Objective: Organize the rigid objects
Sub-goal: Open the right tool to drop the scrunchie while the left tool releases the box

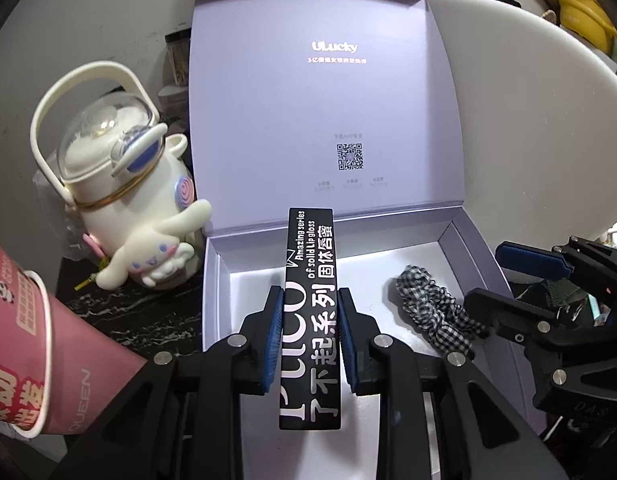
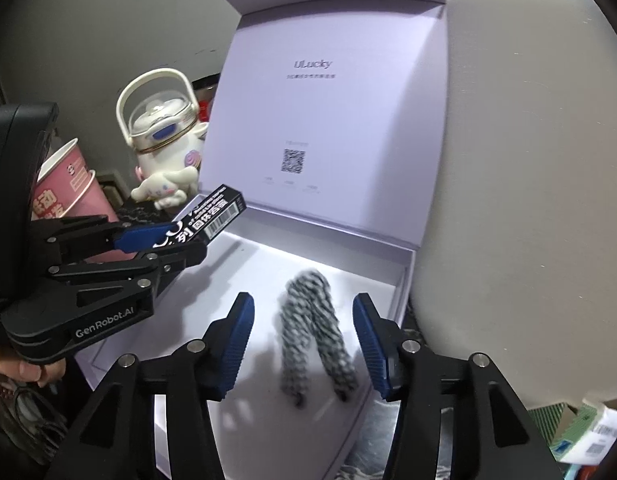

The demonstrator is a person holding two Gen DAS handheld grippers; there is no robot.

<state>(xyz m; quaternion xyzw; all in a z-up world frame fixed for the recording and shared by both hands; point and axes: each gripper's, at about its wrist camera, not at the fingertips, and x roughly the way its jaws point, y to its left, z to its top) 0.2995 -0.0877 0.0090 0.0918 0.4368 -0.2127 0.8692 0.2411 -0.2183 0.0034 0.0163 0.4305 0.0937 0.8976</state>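
The left gripper [image 1: 308, 336] clamps a long black lip gloss box [image 1: 311, 312] between its blue pads, holding it above the open lavender gift box [image 1: 218, 276]. From the left wrist view, white lettering runs along the black box's top face. The right wrist view alone shows a barcode on its side [image 2: 224, 216]. The right gripper [image 2: 304, 344] hangs with its jaws spread wide and empty over a black-and-white checked scrunchie [image 2: 312, 332] lying on the gift box floor. A white cartoon kettle [image 1: 132, 184] and a pink paper cup [image 1: 48, 344] stand left of the gift box.
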